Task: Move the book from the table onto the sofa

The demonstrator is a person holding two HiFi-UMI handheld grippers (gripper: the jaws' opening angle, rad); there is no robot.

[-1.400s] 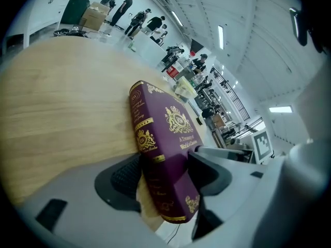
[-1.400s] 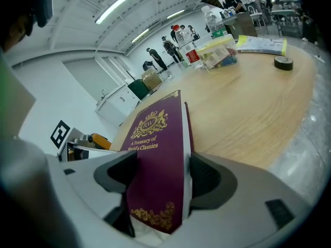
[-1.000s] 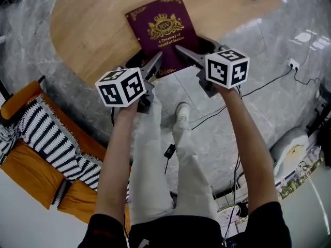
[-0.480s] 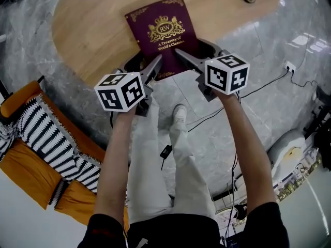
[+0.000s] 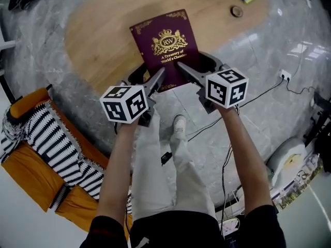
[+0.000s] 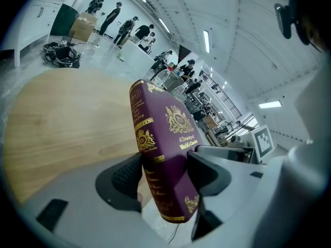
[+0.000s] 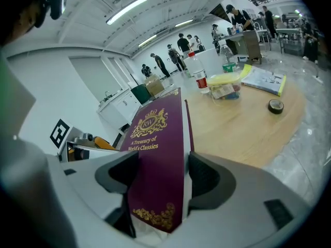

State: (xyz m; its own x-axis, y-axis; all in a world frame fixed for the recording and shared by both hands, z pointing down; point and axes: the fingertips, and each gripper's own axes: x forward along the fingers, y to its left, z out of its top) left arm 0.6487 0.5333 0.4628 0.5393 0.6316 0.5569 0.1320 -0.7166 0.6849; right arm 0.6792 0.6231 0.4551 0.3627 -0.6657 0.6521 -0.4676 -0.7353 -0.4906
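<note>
1. Maroon cloth with gold print marks the book (image 5: 165, 41). It lies over the near edge of the pale wooden bench (image 5: 98, 40), and its near end juts out toward the person.
2. The left gripper (image 5: 156, 78) has the near left corner, and its fingers (image 6: 125, 175) pinch the book at the spine side.
3. The right gripper (image 5: 184, 69) takes the near right corner. Its fingers (image 7: 209, 182) are clamped on the front cover and the page edge, so the book is held from both sides.
4. The step in hand looks like the lift. In the left gripper view the book tilts up with bare wood behind it, so it seems raised. I cannot tell whether its far end is clear of the bench.
5. The orange sofa (image 5: 23, 164), with a striped throw (image 5: 57, 138) over it, stands low at the person's left, well apart from the bench.
6. The next move calls for both hands to travel together toward the left. They should keep their spacing so the book neither twists nor slips.
7. The book should then be lowered flat onto a bare part of the seat, and only after that should the fingers spread.
</note>
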